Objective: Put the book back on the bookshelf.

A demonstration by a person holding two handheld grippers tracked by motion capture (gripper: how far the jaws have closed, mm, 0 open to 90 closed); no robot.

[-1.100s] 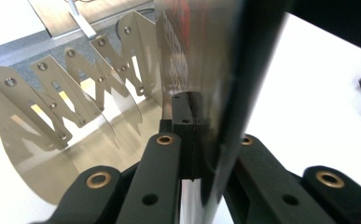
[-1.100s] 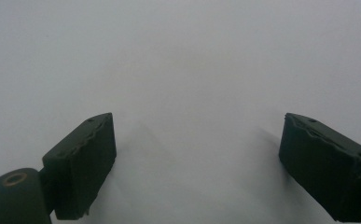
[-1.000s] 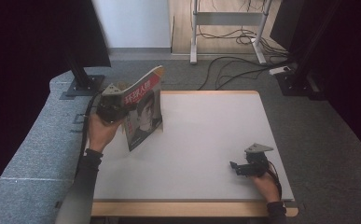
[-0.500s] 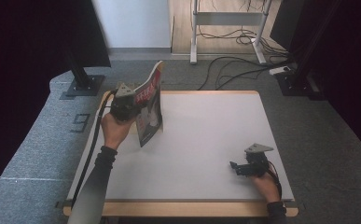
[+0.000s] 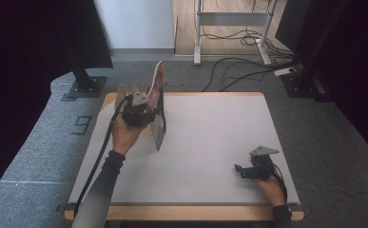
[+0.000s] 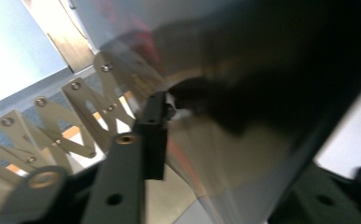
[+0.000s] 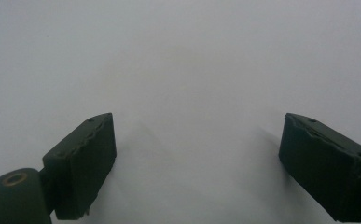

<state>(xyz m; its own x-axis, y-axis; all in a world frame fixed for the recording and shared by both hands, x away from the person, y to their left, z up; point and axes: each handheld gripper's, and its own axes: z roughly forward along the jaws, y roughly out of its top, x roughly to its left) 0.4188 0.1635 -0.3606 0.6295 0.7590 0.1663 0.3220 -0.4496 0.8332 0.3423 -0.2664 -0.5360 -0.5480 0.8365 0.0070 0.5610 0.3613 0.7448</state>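
A glossy magazine [image 5: 159, 129] stands nearly upright and edge-on over the back left of the white table [image 5: 210, 128]. My left gripper [image 5: 139, 113] is shut on it from the left side. In the left gripper view, one black jaw presses on the shiny, blurred page [image 6: 243, 93], and the other jaw lies behind the paper. My right gripper [image 5: 241, 170] rests low at the front right of the table, pointing left. Its fingers [image 7: 82, 161] stand wide apart over bare white tabletop with nothing between them.
A monitor stand base [image 5: 84, 88] sits on the grey carpet off the table's back left corner. Cables [image 5: 238, 71] and a desk frame [image 5: 229, 19] lie beyond the far edge. A dark stand [image 5: 305, 80] is at the back right.
The left hand has carried the magazine rightward and farther over the table, turning it from a slanted, cover-up pose to nearly upright and edge-on. The right gripper has stayed put.
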